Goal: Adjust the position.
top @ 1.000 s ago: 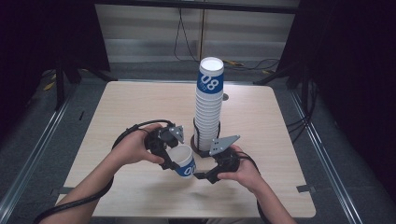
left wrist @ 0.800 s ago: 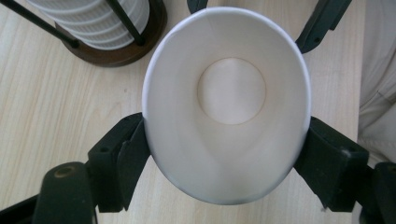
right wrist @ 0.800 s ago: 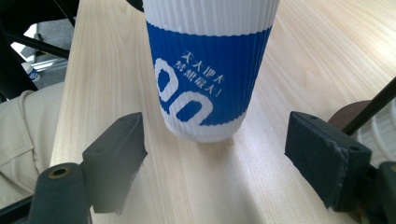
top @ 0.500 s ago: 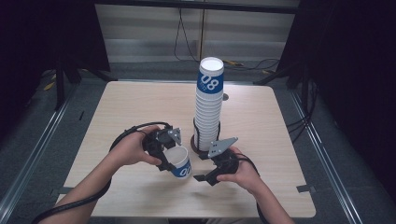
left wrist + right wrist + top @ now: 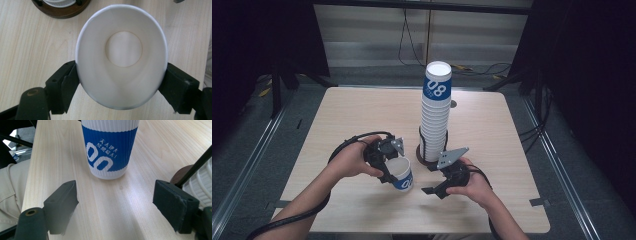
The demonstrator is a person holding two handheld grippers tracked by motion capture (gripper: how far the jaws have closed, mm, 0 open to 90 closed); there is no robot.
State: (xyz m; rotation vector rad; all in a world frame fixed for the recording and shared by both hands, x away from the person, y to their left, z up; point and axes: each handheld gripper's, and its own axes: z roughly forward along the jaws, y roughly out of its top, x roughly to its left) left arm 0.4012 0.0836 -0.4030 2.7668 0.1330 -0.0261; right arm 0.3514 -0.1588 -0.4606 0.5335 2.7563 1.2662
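The left gripper [image 5: 121, 82] pinches a single paper cup [image 5: 121, 55] by its rim, squeezing the mouth into an oval; its jaws have just been easing apart with the cup between them, the pads touching the rim on both sides. The cup stands upright on the table [image 5: 357, 115], just ahead of the right gripper [image 5: 116, 205], whose jaws stand open and empty, apart from the cup's base. Beyond both tools rises the tall stack of cups [image 5: 435, 117] on its dark round base [image 5: 62, 11]. The step in hand looks like setting down a cup pulled off the stack; next, the left jaws must widen fully and lift clear without tipping it.
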